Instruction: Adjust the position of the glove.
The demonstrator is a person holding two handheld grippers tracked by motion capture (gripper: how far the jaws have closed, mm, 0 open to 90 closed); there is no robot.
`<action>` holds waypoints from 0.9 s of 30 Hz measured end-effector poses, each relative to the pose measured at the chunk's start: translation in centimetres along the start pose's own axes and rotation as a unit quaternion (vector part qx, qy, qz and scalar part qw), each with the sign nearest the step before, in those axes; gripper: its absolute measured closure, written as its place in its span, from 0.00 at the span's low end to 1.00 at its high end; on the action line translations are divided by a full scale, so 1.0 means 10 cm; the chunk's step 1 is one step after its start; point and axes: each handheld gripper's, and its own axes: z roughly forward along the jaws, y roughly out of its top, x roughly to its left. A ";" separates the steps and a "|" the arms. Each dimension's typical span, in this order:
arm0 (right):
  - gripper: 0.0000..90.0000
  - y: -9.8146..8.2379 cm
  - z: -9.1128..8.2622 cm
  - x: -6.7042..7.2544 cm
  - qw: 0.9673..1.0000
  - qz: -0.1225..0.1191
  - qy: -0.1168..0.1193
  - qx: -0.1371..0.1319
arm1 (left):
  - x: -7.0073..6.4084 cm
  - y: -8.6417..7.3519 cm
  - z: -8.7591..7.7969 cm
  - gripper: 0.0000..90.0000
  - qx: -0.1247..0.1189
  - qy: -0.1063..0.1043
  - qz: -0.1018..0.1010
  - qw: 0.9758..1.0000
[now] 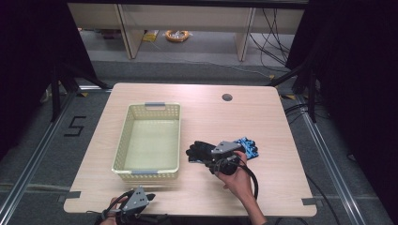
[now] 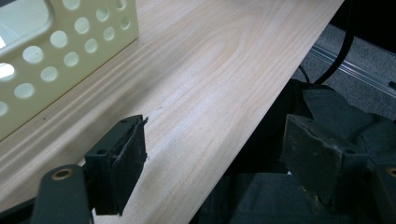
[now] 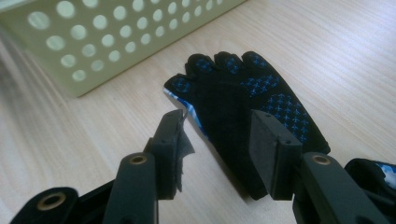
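Your right tool [image 3: 217, 140], jaws apart, straddles the black glove [image 3: 243, 102] at frame centre: clamp its middle squarely before lifting toward the basket [image 1: 123, 140].

Right gripper [image 1: 212, 158] sits out mid-table, arm reaching in from the bottom edge, jaws about half apart with something dark between them, though I can't quite tell if the pads press. Left gripper [image 1: 146, 197] hangs low at the near edge, jaws wide.

A pale yellow perforated basket [image 1: 149, 140] is set on the left half of the wooden table [image 1: 263, 122]; a round hole [image 1: 227, 97] is seen near the far edge.
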 end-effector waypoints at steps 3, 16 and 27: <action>0.63 0.01 0.03 -0.01 1.000 -0.006 0.001 -0.002 | 0.00 0.00 0.00 0.24 -0.002 -0.002 -0.001 1.000; 0.65 0.10 0.12 -0.04 1.000 -0.005 0.005 0.008 | 0.01 0.00 -0.01 0.24 0.004 0.001 0.006 1.000; 0.66 0.13 0.25 -0.04 1.000 -0.008 0.012 0.027 | 0.01 0.00 -0.01 0.24 0.004 0.001 0.006 1.000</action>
